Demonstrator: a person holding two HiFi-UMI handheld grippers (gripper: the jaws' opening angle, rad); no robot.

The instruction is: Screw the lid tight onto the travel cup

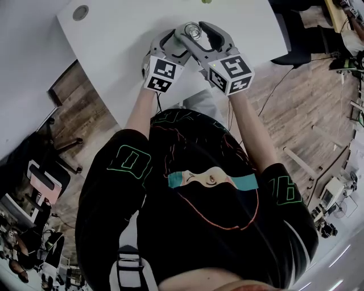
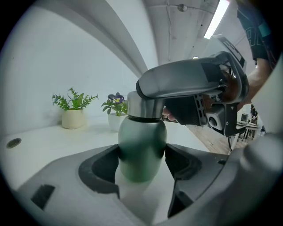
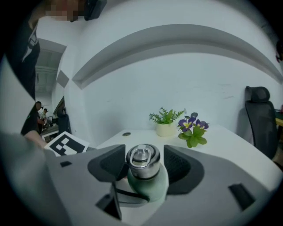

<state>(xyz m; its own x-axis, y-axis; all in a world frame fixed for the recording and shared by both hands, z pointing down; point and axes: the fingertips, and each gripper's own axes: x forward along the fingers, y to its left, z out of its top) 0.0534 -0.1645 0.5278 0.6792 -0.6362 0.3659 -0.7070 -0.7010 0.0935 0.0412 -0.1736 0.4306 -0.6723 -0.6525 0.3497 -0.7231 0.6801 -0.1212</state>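
Observation:
The travel cup (image 2: 141, 145) is green and stands upright on the white table (image 1: 125, 34). Its steel lid (image 2: 143, 108) sits on top. My left gripper (image 2: 141, 170) is shut on the cup's body, with both pads pressed to its sides. From above, my right gripper (image 3: 142, 164) reaches over the lid (image 3: 141, 158), which lies between its jaws. A thin gap shows beside the right pad, so this gripper is open. In the head view both grippers meet at the lid (image 1: 193, 29) near the table's near edge.
A potted green plant (image 2: 74, 115) and a pot of purple flowers (image 2: 116, 106) stand further back on the table. A round cable grommet (image 1: 80, 12) is set in the tabletop at the left. A dark office chair (image 3: 261, 119) stands off the table's right side.

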